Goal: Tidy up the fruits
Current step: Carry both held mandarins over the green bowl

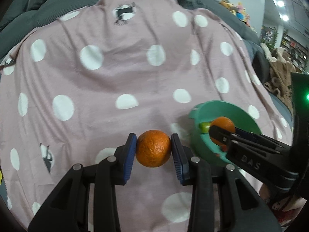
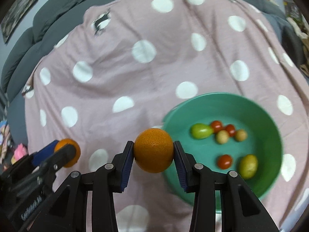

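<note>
My left gripper is shut on an orange, held over the pink spotted blanket. It also shows in the right wrist view at lower left, with its orange. My right gripper is shut on a second orange, held at the left rim of the green bowl. In the left wrist view the right gripper holds its orange over the bowl. The bowl holds small red, green and yellow fruits.
The blanket covers a dark grey sofa. A brown blanket and shelves lie off to the right. Framed pictures hang on the wall at upper left in the right wrist view.
</note>
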{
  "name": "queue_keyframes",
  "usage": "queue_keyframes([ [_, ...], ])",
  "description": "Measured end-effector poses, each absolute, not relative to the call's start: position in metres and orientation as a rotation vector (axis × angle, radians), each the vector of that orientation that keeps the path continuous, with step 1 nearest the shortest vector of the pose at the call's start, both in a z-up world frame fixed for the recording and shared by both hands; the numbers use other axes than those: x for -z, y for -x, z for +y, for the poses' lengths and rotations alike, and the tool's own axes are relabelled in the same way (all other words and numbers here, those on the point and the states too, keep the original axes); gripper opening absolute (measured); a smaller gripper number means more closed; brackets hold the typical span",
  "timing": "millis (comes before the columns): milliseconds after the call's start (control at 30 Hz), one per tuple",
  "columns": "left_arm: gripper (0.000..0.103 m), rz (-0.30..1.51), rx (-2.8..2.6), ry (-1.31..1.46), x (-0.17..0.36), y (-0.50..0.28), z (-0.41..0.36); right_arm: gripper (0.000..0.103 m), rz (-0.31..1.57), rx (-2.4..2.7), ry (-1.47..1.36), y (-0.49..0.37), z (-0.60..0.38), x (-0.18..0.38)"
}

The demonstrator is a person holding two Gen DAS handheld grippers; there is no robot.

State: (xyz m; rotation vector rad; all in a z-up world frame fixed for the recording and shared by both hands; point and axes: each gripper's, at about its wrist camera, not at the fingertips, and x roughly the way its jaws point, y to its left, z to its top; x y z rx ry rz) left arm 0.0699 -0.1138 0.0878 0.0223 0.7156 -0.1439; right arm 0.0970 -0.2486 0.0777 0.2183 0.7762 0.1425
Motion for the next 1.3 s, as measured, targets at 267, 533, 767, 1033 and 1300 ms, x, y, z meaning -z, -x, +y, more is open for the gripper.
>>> queue_keyframes([
  [267,0.036,0.727,0.218,-0.05,-0.081,-0.077,-0.163,0.042,0.748,-0.054,-0.287,-0.092,-0.288,-0.081],
  [533,0.036,0.766,0.271,-0.052,-0.068,-0.088,-0.197,0.043,0.771,0.028,-0.344,-0.095,-0.322,-0.071],
  [767,0.036,0.805,0.29,-0.05,-0.055,-0.097,-0.216,0.043,0.805,0.087,-0.364,-0.099,-0.337,-0.06],
  [1033,0.036,0.844,0.311,-0.033,-0.044,-0.103,-0.226,0.043,0.833,0.101,-0.371,-0.101,-0.344,-0.054],
  [1300,0.036,0.868,0.324,-0.017,-0.037,-0.106,-0.23,0.043,0.863,0.115,-0.357,-0.106,-0.345,-0.048],
])
